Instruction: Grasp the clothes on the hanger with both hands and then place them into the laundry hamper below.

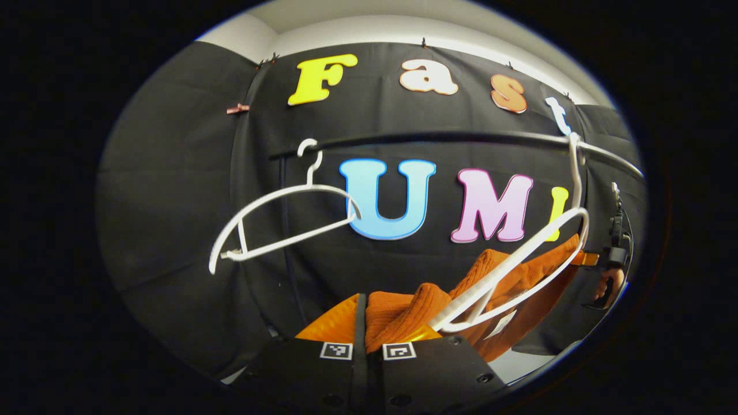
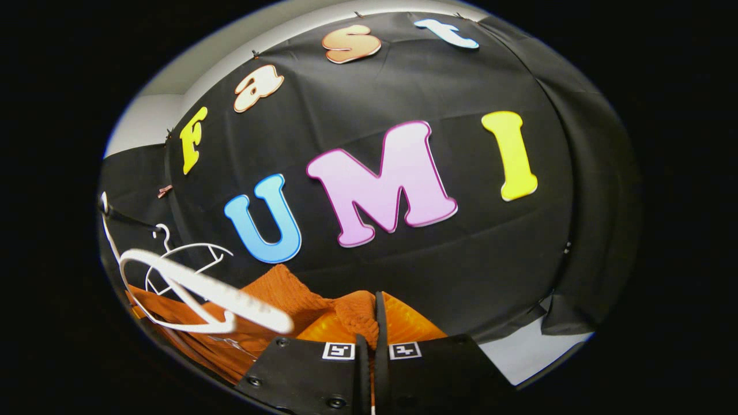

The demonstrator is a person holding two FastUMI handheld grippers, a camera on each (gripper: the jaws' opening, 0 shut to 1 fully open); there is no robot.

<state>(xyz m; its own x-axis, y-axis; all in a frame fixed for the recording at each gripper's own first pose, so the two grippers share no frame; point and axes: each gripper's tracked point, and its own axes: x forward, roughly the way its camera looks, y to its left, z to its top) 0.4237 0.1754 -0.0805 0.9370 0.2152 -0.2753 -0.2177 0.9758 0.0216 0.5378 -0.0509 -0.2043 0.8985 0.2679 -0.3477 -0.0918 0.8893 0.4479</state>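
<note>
My left gripper (image 1: 369,340) pressed together, pinching orange knit garment (image 1: 403,314) at one edge. My right gripper (image 2: 369,340) likewise pinching same orange garment (image 2: 288,294) at other edge. Garment stretched between both, draped at tilted white hanger (image 1: 519,262) hooked on black rail (image 1: 461,137). Second white hanger (image 1: 282,222) bare, further along rail. Right gripper in hand at far edge of left gripper view (image 1: 614,253).

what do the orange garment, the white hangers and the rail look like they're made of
Orange garment: a knit, probably wool or acrylic, matte; fine ribbing shows and it folds softly. White hanger under it and the empty hanger: likely moulded plastic, smooth and slightly glossy, with thin even arms. Rail: a dark round bar with a faint sheen, maybe painted metal; hard to tell.
</note>
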